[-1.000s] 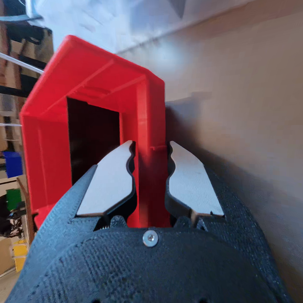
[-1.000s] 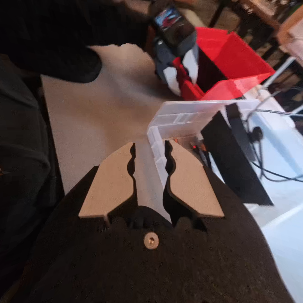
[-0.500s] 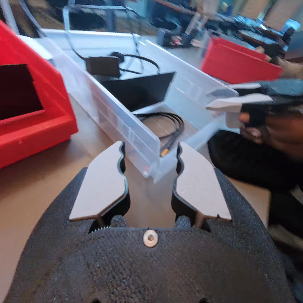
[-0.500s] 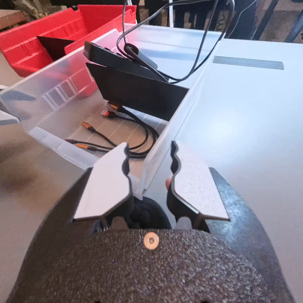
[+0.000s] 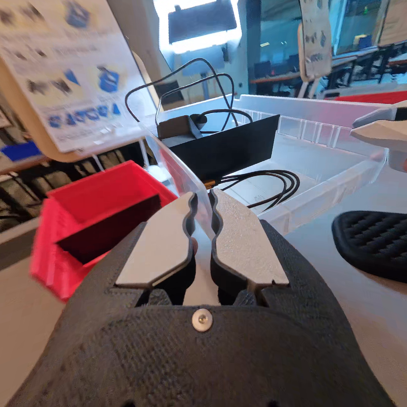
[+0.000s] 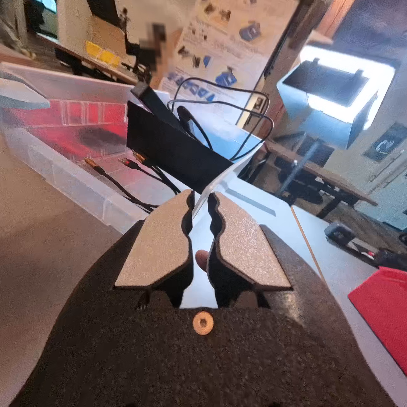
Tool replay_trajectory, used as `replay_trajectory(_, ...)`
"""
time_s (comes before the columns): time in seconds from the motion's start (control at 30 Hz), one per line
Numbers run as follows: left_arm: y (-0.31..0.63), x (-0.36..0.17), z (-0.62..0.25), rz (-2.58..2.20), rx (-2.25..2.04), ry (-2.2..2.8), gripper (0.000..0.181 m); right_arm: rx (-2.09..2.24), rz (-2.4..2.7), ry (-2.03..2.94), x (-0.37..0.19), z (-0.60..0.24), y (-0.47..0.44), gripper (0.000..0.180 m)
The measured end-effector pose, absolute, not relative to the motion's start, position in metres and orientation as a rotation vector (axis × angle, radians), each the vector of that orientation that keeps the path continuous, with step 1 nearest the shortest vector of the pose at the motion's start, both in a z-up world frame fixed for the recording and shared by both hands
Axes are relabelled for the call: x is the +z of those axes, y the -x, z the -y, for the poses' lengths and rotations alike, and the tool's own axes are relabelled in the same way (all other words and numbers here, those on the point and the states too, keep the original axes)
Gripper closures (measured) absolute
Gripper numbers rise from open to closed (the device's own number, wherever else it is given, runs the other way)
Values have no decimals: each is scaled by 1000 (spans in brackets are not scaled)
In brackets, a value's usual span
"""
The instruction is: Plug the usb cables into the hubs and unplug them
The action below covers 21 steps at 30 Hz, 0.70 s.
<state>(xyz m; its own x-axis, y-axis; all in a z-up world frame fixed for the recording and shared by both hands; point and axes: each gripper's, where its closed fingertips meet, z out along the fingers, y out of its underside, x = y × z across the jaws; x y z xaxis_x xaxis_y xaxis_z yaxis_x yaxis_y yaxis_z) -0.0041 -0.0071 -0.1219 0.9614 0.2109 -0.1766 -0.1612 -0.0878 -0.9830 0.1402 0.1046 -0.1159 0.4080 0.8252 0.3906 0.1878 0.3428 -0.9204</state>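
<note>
One clear bin (image 5: 308, 141), one red bin (image 5: 88, 211), perhaps three cables (image 6: 132, 191).

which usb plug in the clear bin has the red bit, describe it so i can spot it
Find the clear plastic bin and the black divider standing across it. Three cable plugs lie on the bin floor in front of the divider. The middle plug shows red at its tip, while its two neighbours look plain orange-gold.

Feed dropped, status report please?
Left gripper, right gripper each shut on clear plastic bin walls. Black USB cables loose inside, unplugged. Nothing blocking.
</note>
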Motion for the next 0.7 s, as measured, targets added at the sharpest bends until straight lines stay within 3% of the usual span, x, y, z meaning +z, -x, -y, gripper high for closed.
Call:
replay_trajectory(0.17,41,-62,89,112,545,1508,172,753,1115,997,-57,-43,-86,167)
replay_trajectory(0.3,93,-48,173,252,745,1503,173,934,1217,903,-41,18,-9,166)
replay_trajectory(0.5,168,-81,280,484,876,1559,173,1140,1421,882,-85,102,113,166)
replay_trajectory(0.7,223,-152,301,587,870,1661,174,1193,1518,964,-158,124,172,165)
